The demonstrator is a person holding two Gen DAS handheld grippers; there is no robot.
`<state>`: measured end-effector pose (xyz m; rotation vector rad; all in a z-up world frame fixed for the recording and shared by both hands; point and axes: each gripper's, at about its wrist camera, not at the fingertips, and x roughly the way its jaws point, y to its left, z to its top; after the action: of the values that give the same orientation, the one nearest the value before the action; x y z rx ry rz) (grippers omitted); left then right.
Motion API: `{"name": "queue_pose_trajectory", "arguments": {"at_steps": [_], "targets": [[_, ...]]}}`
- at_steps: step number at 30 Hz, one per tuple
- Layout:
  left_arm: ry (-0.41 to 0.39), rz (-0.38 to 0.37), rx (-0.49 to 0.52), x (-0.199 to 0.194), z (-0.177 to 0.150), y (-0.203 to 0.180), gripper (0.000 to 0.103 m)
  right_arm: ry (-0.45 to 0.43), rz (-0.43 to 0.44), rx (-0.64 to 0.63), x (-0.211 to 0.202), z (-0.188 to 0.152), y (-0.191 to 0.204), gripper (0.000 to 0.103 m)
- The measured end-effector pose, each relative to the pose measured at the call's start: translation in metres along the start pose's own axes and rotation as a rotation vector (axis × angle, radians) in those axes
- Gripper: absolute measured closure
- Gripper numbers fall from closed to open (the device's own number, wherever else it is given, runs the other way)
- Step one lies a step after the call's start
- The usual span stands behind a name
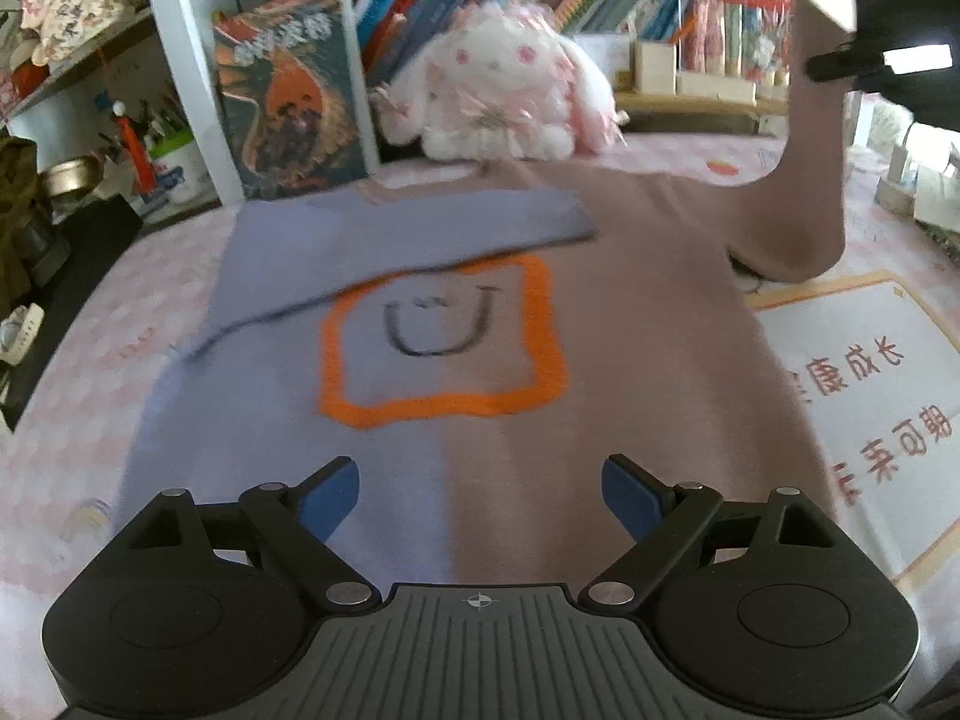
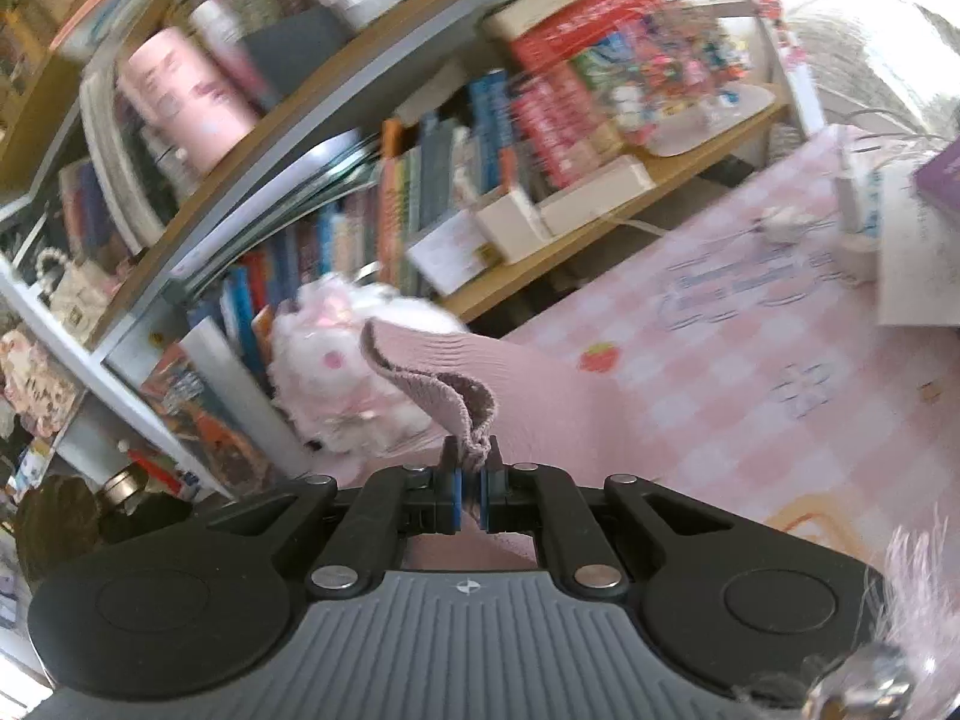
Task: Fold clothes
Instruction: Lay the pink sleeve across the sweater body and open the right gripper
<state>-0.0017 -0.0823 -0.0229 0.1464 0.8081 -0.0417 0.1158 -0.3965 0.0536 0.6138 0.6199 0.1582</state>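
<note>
clearly the step in hand was the second sleeve fold: the right gripper [image 2: 471, 483] was pinching the ribbed cuff [image 2: 444, 384] of the mauve sleeve [image 1: 804, 192], its blue pads pressed together on the knit, and the sleeve was lifted high above the table. the left gripper [image 1: 480, 498] hovered low over the hem end of the sweater [image 1: 540, 420] with its jaws spread wide and nothing between them.

to do this well, i judged the right gripper should carry the cuff across the chest and lay it flat over the front, roughly mirroring the lavender sleeve [image 1: 408, 240] that was already folded diagonally across the upper chest. the grip looked shallow, only the cuff's edge was caught, so a slow arc seemed wise, lest the knit slip out. the free left gripper could press the body down near the shoulder so the sweater would not drag.

the sweater lay face up on the pink checked tablecloth [image 1: 72, 420], its neckline toward the bookshelf [image 2: 540, 138] and the white plush rabbit [image 1: 498, 90]. it was a two-tone knit, lavender on one half and dusty mauve on the other, with an orange square outline [image 1: 444, 336] and a dark smiling face at the chest. the body looked smooth, though motion blur softened the detail.
</note>
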Motion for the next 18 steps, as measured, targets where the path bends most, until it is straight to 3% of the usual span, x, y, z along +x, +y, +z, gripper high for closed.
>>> {"name": "queue_pose_trajectory", "arguments": {"at_steps": [8,18], "targets": [[-0.046,-0.072,0.000,-0.007,-0.010,0.071,0.012,-0.003,-0.010,-0.028,0.038,-0.032,0.082,0.098],[-0.076,-0.135,0.016,-0.003,-0.013,0.114,0.012,-0.018,-0.002,-0.096,0.072,-0.051,0.158,0.098]]}}
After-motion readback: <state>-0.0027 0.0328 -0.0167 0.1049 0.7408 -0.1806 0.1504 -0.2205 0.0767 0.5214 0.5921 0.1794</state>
